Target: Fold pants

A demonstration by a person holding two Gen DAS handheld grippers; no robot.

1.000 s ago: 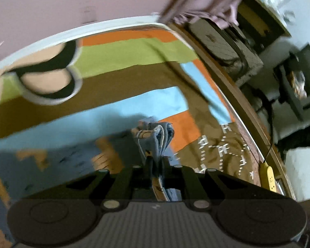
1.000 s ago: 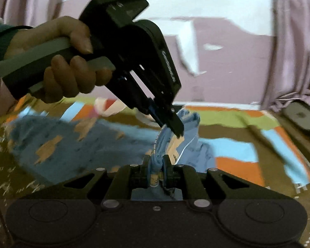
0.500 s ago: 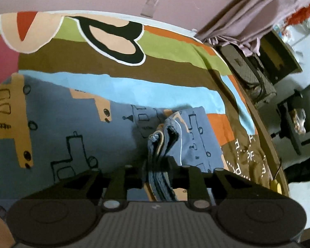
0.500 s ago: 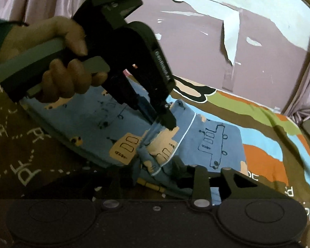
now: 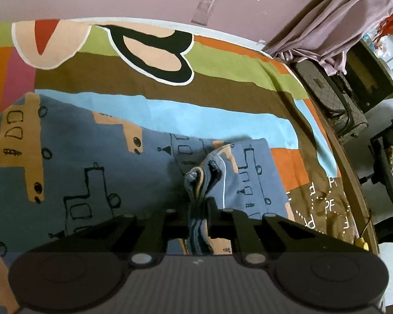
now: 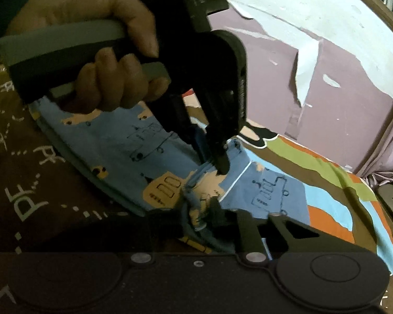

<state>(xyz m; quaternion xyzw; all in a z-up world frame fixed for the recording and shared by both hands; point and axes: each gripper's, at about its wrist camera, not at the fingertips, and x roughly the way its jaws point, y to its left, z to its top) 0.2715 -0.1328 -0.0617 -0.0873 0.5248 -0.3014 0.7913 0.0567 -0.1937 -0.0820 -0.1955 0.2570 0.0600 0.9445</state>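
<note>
Both our grippers are sitting lower than a second ago, when we were carrying the pants bunched up in the air; now the pants [image 5: 97,162] are lying spread on the bed [image 5: 222,78], flat across its striped, brightly patterned cover. We are gripping a thick bunch of folded blue fabric with the left gripper [image 5: 199,206]; its fingers [image 5: 214,204] are standing narrow and closing, pressing on the layered edge between them. In the right wrist view we are seeing that same left gripper [image 6: 214,162] from the side, our left hand [image 6: 112,60] wrapped around its grey handle, its tips coming down onto the cloth by a white seam line. We are holding another gathered part of the pants with the right gripper [image 6: 199,217], just beside the left one's tips; its fingers [image 6: 217,209] are also narrow and closing on the crumpled fabric between them. A mauve wall [image 6: 340,83] with peeling patches is running behind the bed, and a mauve curtain [image 5: 335,31] is hanging at its far corner.
</note>
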